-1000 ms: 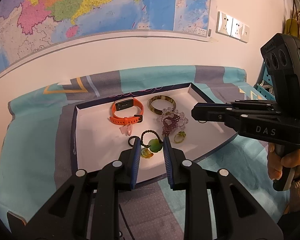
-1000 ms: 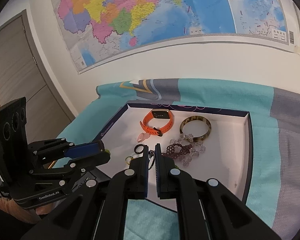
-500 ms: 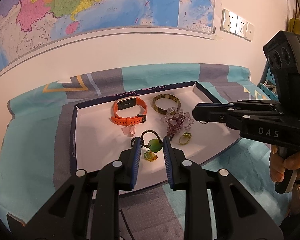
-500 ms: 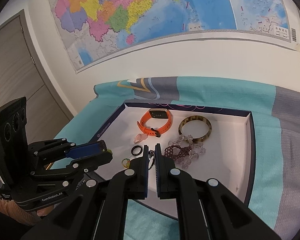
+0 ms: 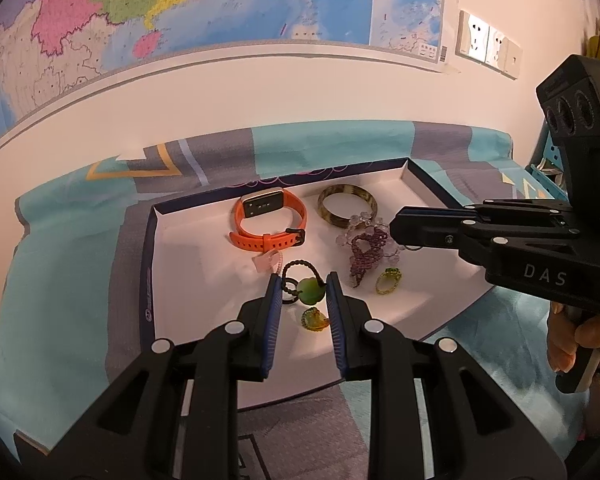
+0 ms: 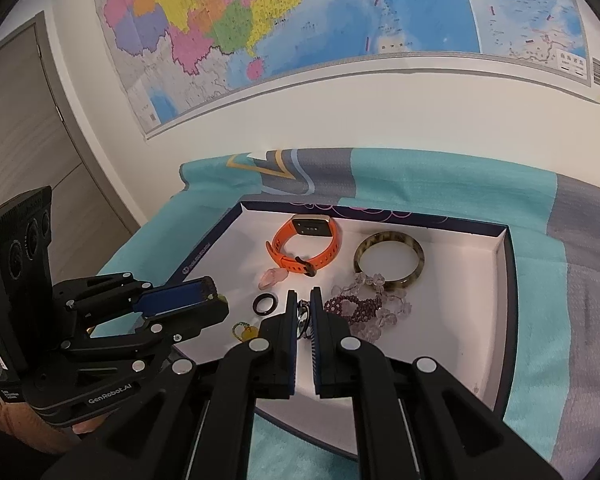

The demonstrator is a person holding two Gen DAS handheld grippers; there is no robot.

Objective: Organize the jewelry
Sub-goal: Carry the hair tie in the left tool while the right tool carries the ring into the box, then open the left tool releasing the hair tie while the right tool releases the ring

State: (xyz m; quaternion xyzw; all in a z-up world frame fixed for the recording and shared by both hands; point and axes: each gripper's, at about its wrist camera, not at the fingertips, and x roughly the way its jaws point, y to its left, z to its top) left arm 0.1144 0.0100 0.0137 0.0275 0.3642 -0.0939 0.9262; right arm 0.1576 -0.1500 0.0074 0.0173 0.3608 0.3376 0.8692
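Note:
A white tray (image 5: 188, 264) with a dark rim holds an orange watch (image 5: 268, 220), a brown bangle (image 5: 346, 210), a purple bead bracelet (image 5: 366, 252), a green ring (image 5: 388, 280), a yellow charm (image 5: 315, 319) and a black cord with a green bead (image 5: 309, 291). My left gripper (image 5: 302, 300) is open above the green bead. My right gripper (image 6: 304, 312) is shut on a thin metal ring (image 6: 303, 316) and held above the tray (image 6: 480, 344); the ring also hangs under its fingers in the left wrist view (image 5: 412, 247). A black ring (image 6: 265, 305) and the watch (image 6: 308, 248) lie ahead of it.
The tray sits on a teal and grey cloth (image 5: 60, 280) against a white wall with a map (image 5: 180, 20). Wall sockets (image 5: 488, 48) are at the upper right. A grey door (image 6: 16, 128) stands to the left.
Both grippers have risen and drawn back a little from the tray. The jewelry has not moved, and the right gripper stays shut on the small ring.

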